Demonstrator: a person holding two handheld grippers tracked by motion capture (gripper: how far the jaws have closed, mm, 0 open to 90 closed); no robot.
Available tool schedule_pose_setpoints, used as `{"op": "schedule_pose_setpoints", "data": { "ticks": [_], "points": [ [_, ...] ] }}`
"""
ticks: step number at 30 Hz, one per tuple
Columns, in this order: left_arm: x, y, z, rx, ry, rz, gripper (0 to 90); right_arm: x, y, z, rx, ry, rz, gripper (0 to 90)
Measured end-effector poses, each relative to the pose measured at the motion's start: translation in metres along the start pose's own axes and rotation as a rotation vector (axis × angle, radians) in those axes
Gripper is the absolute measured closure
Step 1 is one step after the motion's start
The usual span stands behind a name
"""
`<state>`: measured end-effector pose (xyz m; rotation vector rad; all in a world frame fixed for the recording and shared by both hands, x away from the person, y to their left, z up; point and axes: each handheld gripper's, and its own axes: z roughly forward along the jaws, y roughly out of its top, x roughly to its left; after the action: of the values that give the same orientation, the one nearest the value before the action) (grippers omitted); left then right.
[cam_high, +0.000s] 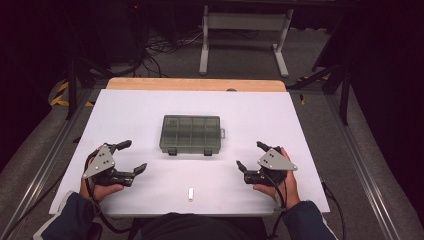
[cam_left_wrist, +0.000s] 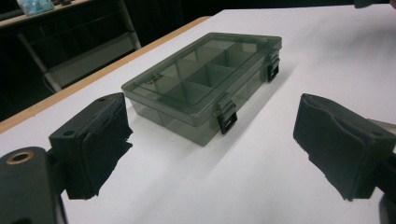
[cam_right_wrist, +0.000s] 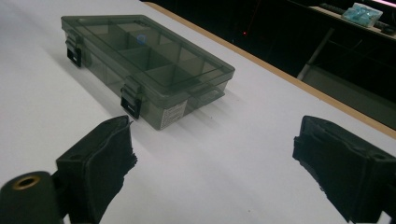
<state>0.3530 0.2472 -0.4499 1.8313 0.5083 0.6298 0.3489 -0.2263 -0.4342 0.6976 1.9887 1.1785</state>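
The smoky compartment box (cam_high: 191, 134) sits mid-desk (cam_high: 310, 125) between the left gripper (cam_high: 133, 156) and right gripper (cam_high: 248, 156), jaws released, its end label (cam_right_wrist: 173, 113) perhaps printed but unreadable, a white stick (cam_high: 190, 194) lying nearer.

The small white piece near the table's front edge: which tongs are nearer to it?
Right, narrowly. The white piece lies between the hands; the right tongs sit just up and right of it, open, while the left tongs sit slightly farther up and left, also open.
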Motion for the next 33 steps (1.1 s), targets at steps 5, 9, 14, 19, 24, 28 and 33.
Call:
{"op": "schedule_pose_setpoints", "data": {
  "ticks": [5, 9, 14, 19, 24, 28, 33],
  "points": [
    [-0.002, -0.003, 0.003, 0.033, -0.014, 0.017, 12.5, 0.003, 0.0, 0.006, 0.008, 0.019, -0.01, 11.6],
    [0.001, -0.004, 0.007, 0.039, -0.022, 0.01, 12.4, 0.002, 0.0, 0.013, 0.02, 0.031, -0.007, 12.0],
    [0.005, -0.005, 0.014, 0.052, -0.029, 0.014, 12.6, 0.0, 0.001, 0.021, 0.026, 0.051, -0.001, 12.1],
    [0.008, -0.002, 0.019, 0.058, -0.024, 0.017, 12.4, -0.002, 0.004, 0.027, 0.028, 0.06, 0.0, 12.2],
    [0.016, 0.001, 0.026, 0.057, -0.022, 0.001, 12.9, -0.005, 0.01, 0.035, 0.017, 0.076, 0.012, 12.9],
    [0.022, 0.005, 0.036, 0.067, -0.02, 0.005, 13.2, -0.007, 0.017, 0.045, 0.015, 0.08, 0.0, 13.1],
    [0.027, 0.01, 0.046, 0.067, -0.026, 0.012, 13.7, -0.012, 0.026, 0.06, 0.02, 0.093, 0.012, 12.8]
  ]
}}
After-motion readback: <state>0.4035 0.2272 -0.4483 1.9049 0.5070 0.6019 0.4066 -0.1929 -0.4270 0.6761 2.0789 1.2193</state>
